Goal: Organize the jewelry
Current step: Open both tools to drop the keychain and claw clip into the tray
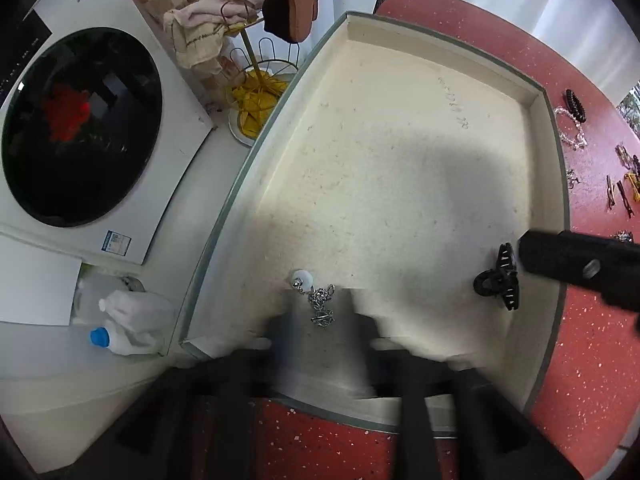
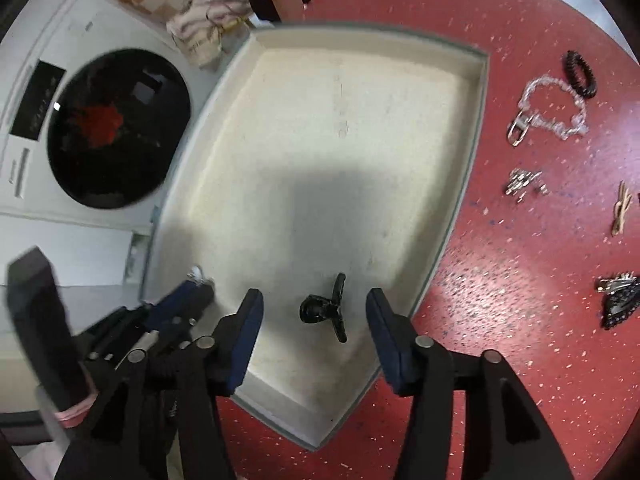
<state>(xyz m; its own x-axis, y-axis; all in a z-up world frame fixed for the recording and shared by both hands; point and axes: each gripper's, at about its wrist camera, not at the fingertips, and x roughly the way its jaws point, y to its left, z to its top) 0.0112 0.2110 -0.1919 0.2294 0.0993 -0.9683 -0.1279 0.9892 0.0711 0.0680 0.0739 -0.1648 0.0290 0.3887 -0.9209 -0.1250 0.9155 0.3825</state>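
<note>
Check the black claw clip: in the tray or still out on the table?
In. The black claw clip lies on the tray floor, between the open right gripper fingers, touching neither.

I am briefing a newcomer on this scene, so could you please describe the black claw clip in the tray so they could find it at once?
Find the big cream-lined tray on the red speckled table. Near its front right corner, between the open right gripper fingers, lies the black claw clip. It is the tray's only black item; the other thing there is a silver chain near the left gripper.
</note>
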